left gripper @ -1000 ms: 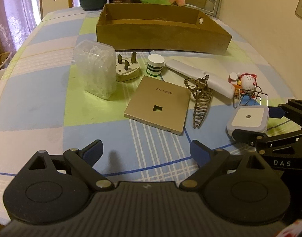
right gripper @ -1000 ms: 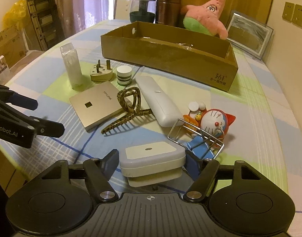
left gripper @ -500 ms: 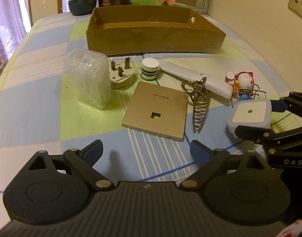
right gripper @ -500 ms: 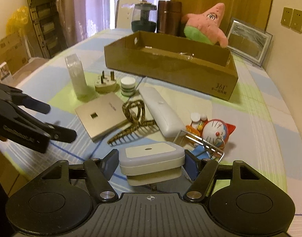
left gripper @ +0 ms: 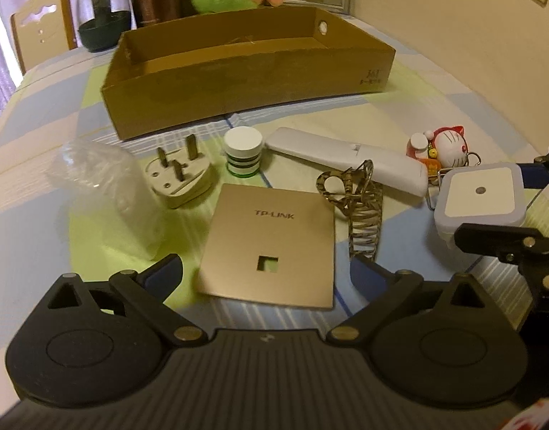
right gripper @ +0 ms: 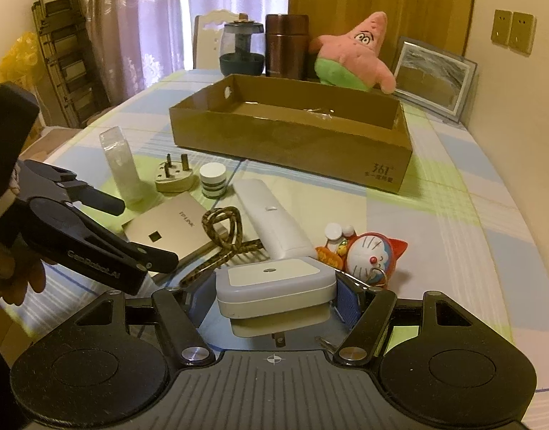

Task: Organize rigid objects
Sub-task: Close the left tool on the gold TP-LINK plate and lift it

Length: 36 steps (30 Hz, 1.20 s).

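Observation:
My right gripper (right gripper: pixel 270 297) is shut on a white square night light (right gripper: pixel 274 279), held just above the table with its plug pins pointing down. The left wrist view shows the same night light (left gripper: pixel 480 200) at the right, in my right gripper (left gripper: pixel 507 208). My left gripper (left gripper: pixel 265 274) has its jaws opening wide over the near edge of a gold TP-LINK plate (left gripper: pixel 274 243) that lies flat between its fingers; the pads do not touch it. In the right wrist view my left gripper (right gripper: pixel 140 233) is at the left. An open cardboard box (left gripper: pixel 245 82) stands behind.
On the checked cloth lie a clear plastic box (left gripper: pixel 109 186), a three-pin plug (left gripper: pixel 179 175), a striped white jar (left gripper: pixel 242 156), a long white case (left gripper: pixel 346 159), a patterned hair claw (left gripper: pixel 360 208) and a red cat toy (left gripper: pixel 450 147). A pink plush (right gripper: pixel 353 53), flask and picture frame stand behind the box.
My left gripper has moved forward over the table, so the gold plate now lies between its fingers, and its jaws have spread slightly. The right gripper still holds the night light.

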Tool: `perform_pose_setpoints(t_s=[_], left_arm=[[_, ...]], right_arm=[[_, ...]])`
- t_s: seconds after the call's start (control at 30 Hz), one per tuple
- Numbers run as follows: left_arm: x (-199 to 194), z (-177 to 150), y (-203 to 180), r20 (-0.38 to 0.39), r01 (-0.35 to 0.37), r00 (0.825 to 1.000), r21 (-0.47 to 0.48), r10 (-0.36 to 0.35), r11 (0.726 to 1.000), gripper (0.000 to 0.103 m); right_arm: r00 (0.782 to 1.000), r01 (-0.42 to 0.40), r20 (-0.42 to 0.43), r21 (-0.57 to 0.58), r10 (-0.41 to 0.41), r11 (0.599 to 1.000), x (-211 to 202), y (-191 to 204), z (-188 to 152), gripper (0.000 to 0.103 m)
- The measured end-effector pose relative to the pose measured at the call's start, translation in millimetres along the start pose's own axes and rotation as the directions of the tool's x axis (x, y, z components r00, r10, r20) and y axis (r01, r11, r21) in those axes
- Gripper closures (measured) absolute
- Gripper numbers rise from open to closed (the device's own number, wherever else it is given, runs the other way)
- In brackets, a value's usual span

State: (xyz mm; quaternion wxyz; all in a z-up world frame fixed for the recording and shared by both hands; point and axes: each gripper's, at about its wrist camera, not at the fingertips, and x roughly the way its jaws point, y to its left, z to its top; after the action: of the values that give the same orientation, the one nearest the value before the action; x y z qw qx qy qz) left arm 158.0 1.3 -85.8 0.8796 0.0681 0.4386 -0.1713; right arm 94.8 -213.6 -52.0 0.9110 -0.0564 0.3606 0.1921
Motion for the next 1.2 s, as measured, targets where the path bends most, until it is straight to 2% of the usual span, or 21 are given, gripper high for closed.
perform_pose_setpoints(t_s=[0.23,0.43,0.47,0.5,0.6,1.2], left_arm=[[14.2,2.1,0.5,-0.010,-0.008,1.000,0.022,0.008,1.000,0.005],[20.8,4.8,0.5,-0.011,-0.012,1.000,0.040,0.013,0.999,0.010],[21.0,5.2,0.7,-0.012,-0.011,1.000,0.041,0.011,0.999,0.011],[21.0,5.4,0.9,-0.014,-0.005,1.000,0.042,0.006,0.999,0.018],[20.1,5.6,-1.4,-0.023,-0.009,1.000,0.057,0.010,0.998,0.019],[-30.3,-1.1,-4.8,-0.002,-0.043,0.999,0.002,0.043,0.999,0.019]], right_arm=[[1.000,0.007,-0.006,0.015,-0.007,1.000,3.2,-5.1,-1.2,0.037],[1.000,0.007,-0.006,0.023,-0.007,1.000,3.8,-5.3,-0.9,0.037],[1.000,0.007,-0.006,0.023,-0.007,1.000,4.0,-5.3,-0.6,0.037],[1.000,0.007,-0.006,0.024,-0.007,1.000,4.0,-5.3,-0.6,0.037],[1.000,0.005,-0.005,0.027,-0.005,1.000,3.8,-4.9,0.0,0.037],[0.999,-0.011,0.039,0.040,0.009,0.999,-16.0,1.6,16.9,0.037]])
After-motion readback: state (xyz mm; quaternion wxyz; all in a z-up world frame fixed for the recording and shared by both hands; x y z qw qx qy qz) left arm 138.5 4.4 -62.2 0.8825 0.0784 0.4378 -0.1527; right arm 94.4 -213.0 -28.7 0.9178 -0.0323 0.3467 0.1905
